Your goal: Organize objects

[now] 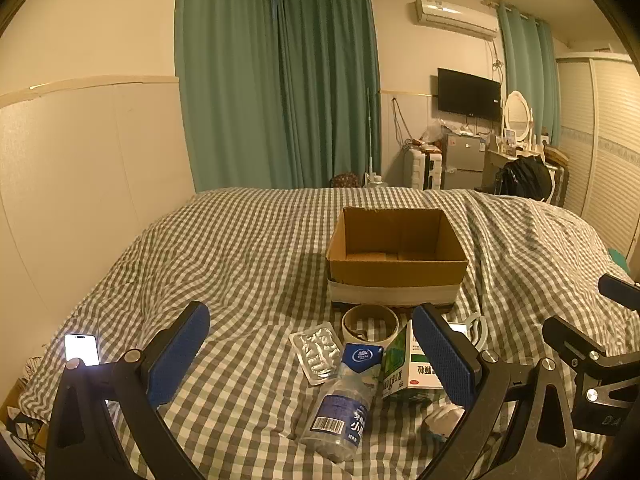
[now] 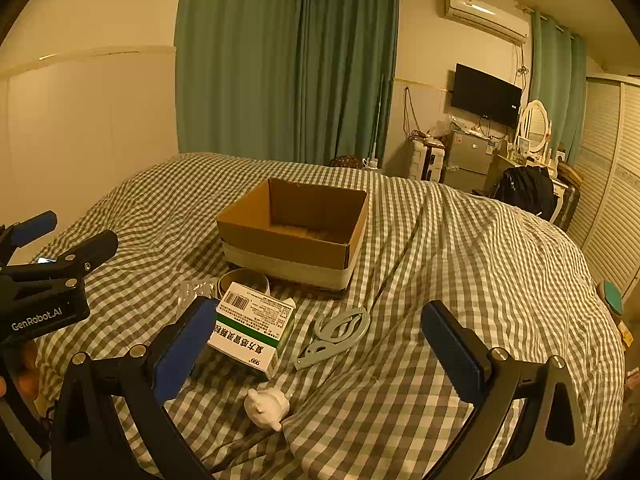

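Note:
An empty open cardboard box (image 1: 396, 258) (image 2: 294, 232) stands on the checked bedspread. In front of it lie a tape roll (image 1: 370, 322) (image 2: 244, 280), a silver blister pack (image 1: 318, 350) (image 2: 196, 290), a clear plastic bottle (image 1: 340, 408), a green and white medicine box (image 1: 404, 372) (image 2: 252, 330), grey folding scissors (image 2: 338, 334) and a small white figurine (image 2: 268, 406) (image 1: 444, 420). My left gripper (image 1: 316, 360) is open above the bottle and blister pack. Over the bedspread near the scissors, my right gripper (image 2: 320, 352) is open too. Neither holds anything.
A lit phone (image 1: 82, 350) lies at the bed's left edge. Green curtains (image 1: 276, 88), a television (image 1: 468, 94), a small fridge (image 1: 464, 162) and a black backpack (image 1: 524, 178) stand beyond the bed. A louvred wardrobe (image 2: 612, 184) lines the right side.

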`<state>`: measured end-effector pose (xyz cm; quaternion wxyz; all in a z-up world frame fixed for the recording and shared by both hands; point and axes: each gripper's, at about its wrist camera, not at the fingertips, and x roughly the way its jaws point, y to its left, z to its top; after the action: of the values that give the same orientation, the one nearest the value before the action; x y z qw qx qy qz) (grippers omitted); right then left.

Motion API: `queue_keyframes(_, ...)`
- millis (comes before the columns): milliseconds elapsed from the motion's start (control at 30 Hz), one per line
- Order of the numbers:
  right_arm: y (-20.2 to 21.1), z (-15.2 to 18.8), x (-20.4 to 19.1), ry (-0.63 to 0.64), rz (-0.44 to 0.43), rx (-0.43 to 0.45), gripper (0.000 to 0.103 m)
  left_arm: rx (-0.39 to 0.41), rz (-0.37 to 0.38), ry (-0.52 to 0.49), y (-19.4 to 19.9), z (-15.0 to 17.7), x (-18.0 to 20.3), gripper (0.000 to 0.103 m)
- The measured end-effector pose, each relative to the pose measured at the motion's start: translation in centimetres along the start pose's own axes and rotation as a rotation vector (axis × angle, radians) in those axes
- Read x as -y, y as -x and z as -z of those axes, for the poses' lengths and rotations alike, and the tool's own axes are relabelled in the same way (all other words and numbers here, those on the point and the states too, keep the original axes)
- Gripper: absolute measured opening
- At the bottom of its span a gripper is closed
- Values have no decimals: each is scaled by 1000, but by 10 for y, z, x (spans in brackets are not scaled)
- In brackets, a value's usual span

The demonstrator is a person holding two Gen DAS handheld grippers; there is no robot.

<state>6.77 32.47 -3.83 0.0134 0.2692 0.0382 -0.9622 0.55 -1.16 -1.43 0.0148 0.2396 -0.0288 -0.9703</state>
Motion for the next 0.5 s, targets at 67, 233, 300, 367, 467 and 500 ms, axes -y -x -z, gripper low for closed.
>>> queue_keyframes(67, -1, 0, 0, -3, 0, -3, 103, 1, 1, -1, 0, 0, 0, 103)
queue_keyframes(233, -1, 0, 0, -4, 1, -2, 103, -3, -3, 3, -3, 2, -1, 103)
queue_keyframes(300, -1, 1, 0, -4, 2, -4, 103, -6, -3, 4, -4, 3, -2, 103)
queue_keyframes(367, -2, 1, -1, -4, 3, -4, 103, -7, -3, 4, -4, 5, -2, 103)
queue_keyframes(467, -3, 1, -2, -1, 4, -5, 103, -7, -3, 4, -4, 5, -2, 103)
queue_keyframes(500, -2, 2, -2, -1, 2, -4, 103, -7, -4, 4, -4, 5, -1, 103)
